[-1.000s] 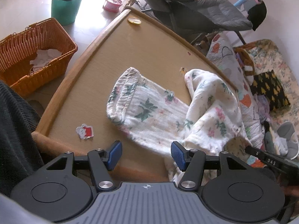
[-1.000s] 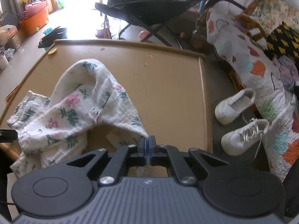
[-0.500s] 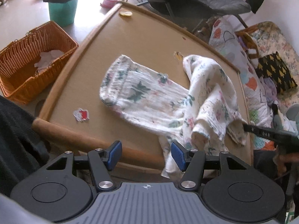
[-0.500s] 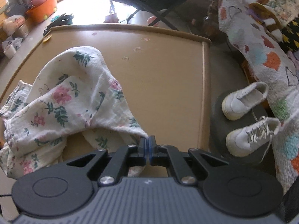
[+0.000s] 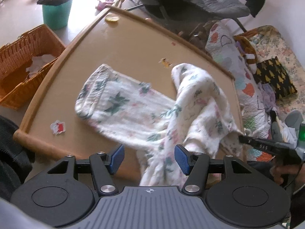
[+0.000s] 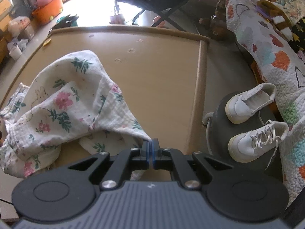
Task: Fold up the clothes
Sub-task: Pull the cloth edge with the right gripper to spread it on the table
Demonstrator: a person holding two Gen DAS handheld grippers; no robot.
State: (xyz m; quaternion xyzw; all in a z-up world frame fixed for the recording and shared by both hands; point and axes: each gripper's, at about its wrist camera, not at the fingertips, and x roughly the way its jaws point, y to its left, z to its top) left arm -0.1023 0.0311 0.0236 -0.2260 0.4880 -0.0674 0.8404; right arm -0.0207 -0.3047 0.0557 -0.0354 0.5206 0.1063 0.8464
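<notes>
A white floral garment [image 5: 137, 112] lies partly spread on the tan table [image 5: 129, 43], one leg flat to the left, the rest bunched and lifted at the right. Part of it hangs over the near table edge between my left fingers. My left gripper [image 5: 149, 159] is open and holds nothing, above the near edge. My right gripper [image 6: 152, 152] is shut on a corner of the garment [image 6: 76, 105] and holds it up near the table's right edge. The right gripper also shows in the left wrist view [image 5: 253, 143].
An orange wicker basket [image 5: 21, 63] and a teal bin [image 5: 56, 13] stand on the floor at left. A sticker [image 5: 58, 126] lies near the table's front. White shoes [image 6: 251, 122] sit right of the table. A dark folding chair [image 5: 190, 2] stands behind it.
My right gripper has pulled the garment's corner back and up, dragging the cloth toward the near right edge. My left gripper has drawn back and risen; cloth now hangs between its open fingers.
</notes>
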